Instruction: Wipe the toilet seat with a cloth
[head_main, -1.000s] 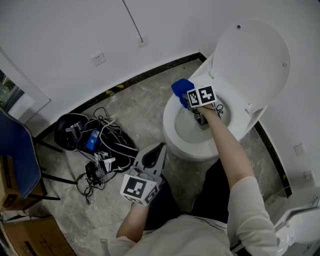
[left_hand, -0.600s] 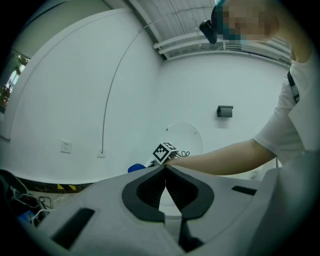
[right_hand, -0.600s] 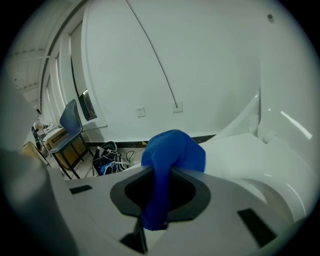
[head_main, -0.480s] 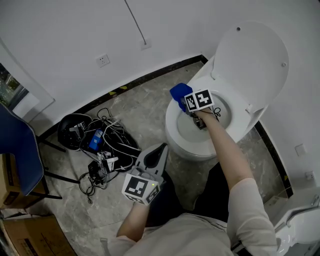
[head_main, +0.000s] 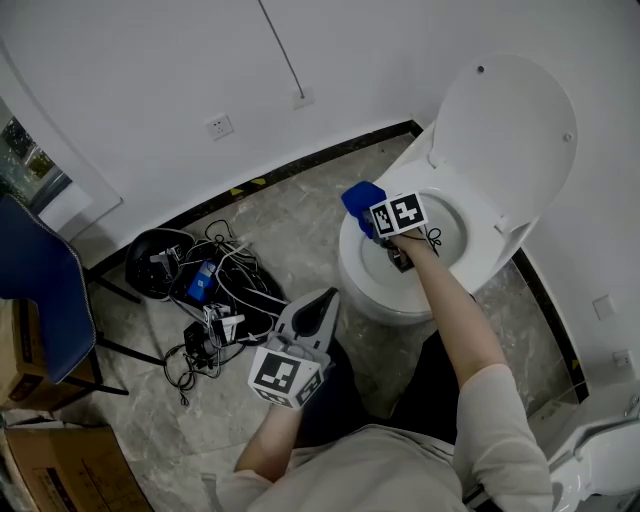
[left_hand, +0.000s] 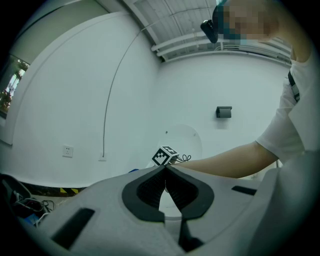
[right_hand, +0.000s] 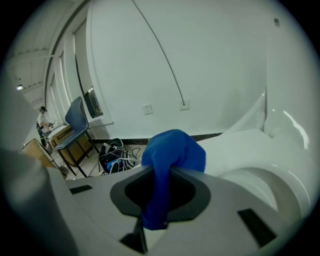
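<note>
The crumpled blue cloth (head_main: 362, 201) (right_hand: 172, 150) is pinched between the jaws of the right gripper (head_main: 375, 218) (right_hand: 165, 182), which are closed on it. One bunch swells out past the jaw tips and a tail hangs down behind them. In the head view the cloth sits over the left edge of the white oval toilet seat (head_main: 478, 228) (right_hand: 240, 145), on the side towards the wall. Whether it presses on the seat cannot be made out. The person's right forearm reaches across the open bowl, and the white toilet lid (head_main: 510, 115) stands raised behind it. The left gripper (head_main: 322, 300) (left_hand: 165, 175) is held low, near the person's body and well apart from the toilet. Its jaws meet at the tips with nothing between them. On the grey marbled floor (head_main: 290, 205) to the left lies a tangle of black and white cables (head_main: 215, 290), near a blue chair (head_main: 35, 290) and brown cardboard boxes (head_main: 60, 475). A white wall socket (head_main: 221, 127) is set in the white wall above.
</note>
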